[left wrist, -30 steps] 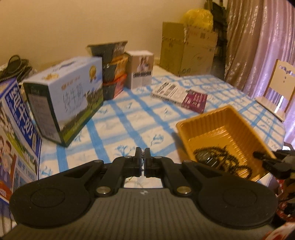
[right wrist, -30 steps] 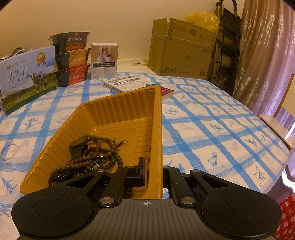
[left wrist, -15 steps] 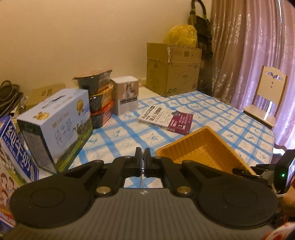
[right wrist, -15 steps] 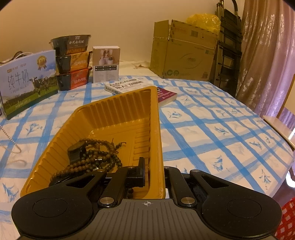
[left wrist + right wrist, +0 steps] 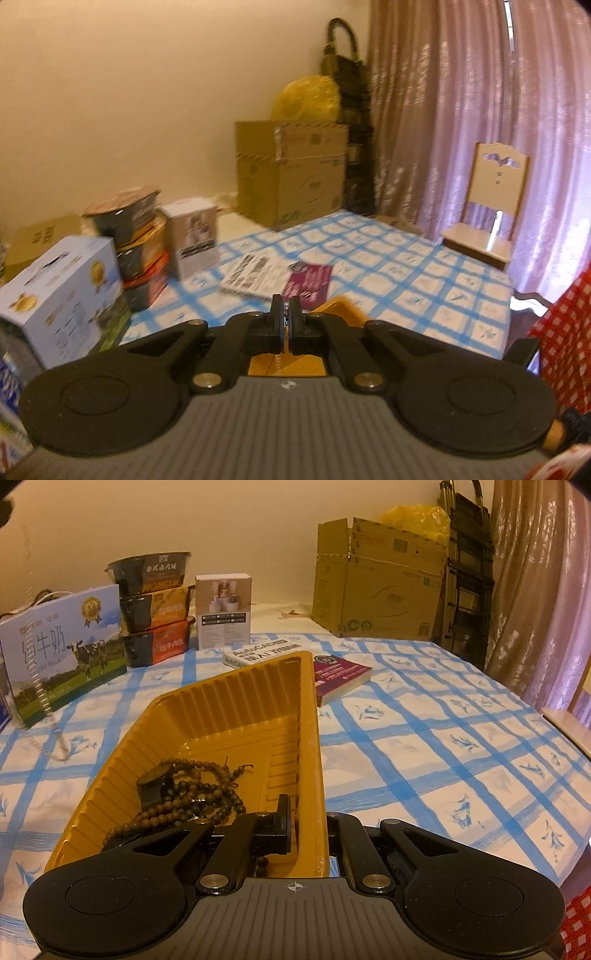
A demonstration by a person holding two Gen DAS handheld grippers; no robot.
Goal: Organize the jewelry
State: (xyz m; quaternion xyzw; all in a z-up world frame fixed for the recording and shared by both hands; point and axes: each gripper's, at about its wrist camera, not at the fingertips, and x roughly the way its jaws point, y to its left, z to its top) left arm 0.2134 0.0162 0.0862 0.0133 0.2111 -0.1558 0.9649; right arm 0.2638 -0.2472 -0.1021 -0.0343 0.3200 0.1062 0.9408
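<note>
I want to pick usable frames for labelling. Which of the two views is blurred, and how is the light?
Left wrist view: motion-blurred, the milk carton and book smeared, only the left gripper sharp. Right wrist view: sharp, the beads in the yellow tray clear, print on the book readable. Both: warm dim indoor light, fisheye bending at the edges.

Left gripper (image 5: 285,319), right gripper (image 5: 306,825): black linkage arms, round discs, silver pivot pins, grey ribbed base.

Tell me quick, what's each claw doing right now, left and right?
Left claw: closed on a thin silvery chain that hangs from it.
Right claw: closed on the side wall of the orange tray.
</note>
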